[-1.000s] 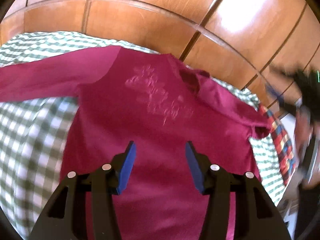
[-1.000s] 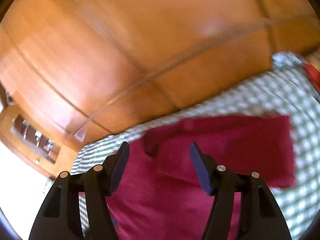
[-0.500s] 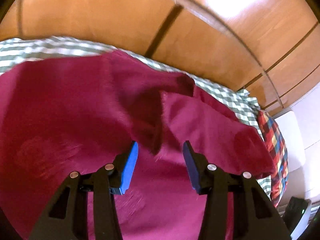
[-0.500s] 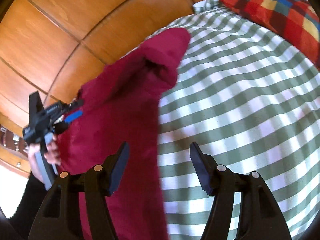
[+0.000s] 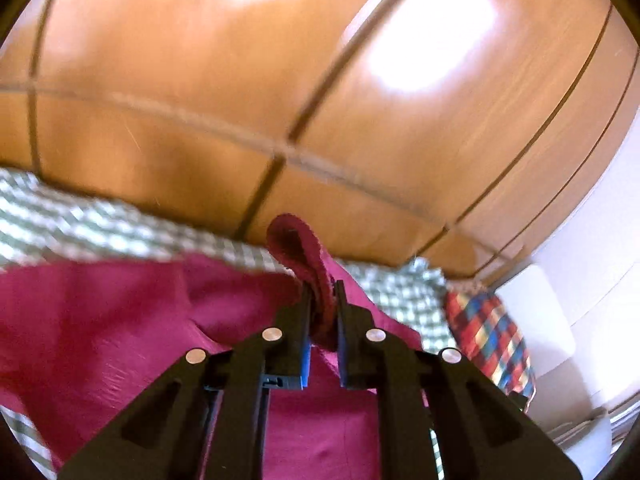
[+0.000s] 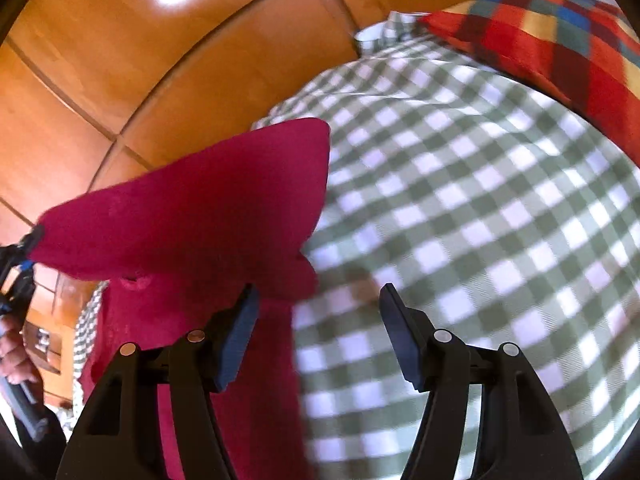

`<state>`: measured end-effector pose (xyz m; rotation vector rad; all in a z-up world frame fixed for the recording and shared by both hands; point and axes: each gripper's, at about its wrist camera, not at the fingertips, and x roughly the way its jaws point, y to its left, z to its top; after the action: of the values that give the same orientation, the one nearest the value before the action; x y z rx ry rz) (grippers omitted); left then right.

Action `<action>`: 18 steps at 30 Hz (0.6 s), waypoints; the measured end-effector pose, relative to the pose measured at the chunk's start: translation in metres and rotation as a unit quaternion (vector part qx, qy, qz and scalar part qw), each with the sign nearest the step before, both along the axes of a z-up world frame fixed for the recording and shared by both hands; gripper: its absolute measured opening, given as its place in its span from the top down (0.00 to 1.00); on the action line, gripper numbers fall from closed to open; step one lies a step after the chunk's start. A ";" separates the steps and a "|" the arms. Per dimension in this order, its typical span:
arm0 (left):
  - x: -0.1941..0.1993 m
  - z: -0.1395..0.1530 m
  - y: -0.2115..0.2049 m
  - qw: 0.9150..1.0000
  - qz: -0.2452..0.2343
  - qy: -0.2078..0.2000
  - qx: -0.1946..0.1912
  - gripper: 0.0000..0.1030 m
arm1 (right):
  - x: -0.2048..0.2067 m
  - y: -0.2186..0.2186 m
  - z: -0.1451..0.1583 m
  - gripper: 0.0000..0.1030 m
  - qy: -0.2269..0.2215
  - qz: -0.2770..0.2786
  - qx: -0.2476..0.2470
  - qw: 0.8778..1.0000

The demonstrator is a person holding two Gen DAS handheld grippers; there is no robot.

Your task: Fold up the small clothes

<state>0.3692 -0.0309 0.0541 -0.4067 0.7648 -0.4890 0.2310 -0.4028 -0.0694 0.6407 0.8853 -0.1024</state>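
Crimson top (image 6: 192, 208), green checked bedspread (image 6: 460, 216), wooden wardrobe (image 5: 200, 92)

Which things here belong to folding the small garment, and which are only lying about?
Belong to the job:
magenta shirt
left gripper, shut on its cuff
right gripper, open
checked bedcover

Lying about:
plaid pillow
wooden wardrobe

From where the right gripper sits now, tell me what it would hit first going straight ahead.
Probably the green checked bedcover: the open right gripper points down at it, with the edge of the maroon shirt just off its left finger. Depth is unclear.
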 end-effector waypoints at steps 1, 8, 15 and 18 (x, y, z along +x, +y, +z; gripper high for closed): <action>-0.003 0.005 0.008 1.000 0.007 -0.009 0.009 0.91 | -0.001 0.006 0.002 0.40 -0.002 0.010 -0.005 1.000; -0.002 -0.033 0.064 0.994 0.060 0.022 0.084 0.91 | -0.019 0.022 0.002 0.40 0.021 0.056 -0.050 0.997; -0.022 -0.074 0.085 0.993 0.071 0.059 0.078 0.91 | -0.016 0.028 0.028 0.47 -0.003 0.072 -0.066 0.995; -0.021 -0.081 0.084 0.990 0.075 0.068 0.093 0.91 | 0.009 0.042 0.037 0.48 -0.008 0.084 -0.094 0.992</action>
<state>0.3481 0.0529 -0.0271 -0.3224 0.8970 -0.2469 0.2398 -0.3611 -0.0326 0.3881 0.8990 -0.0283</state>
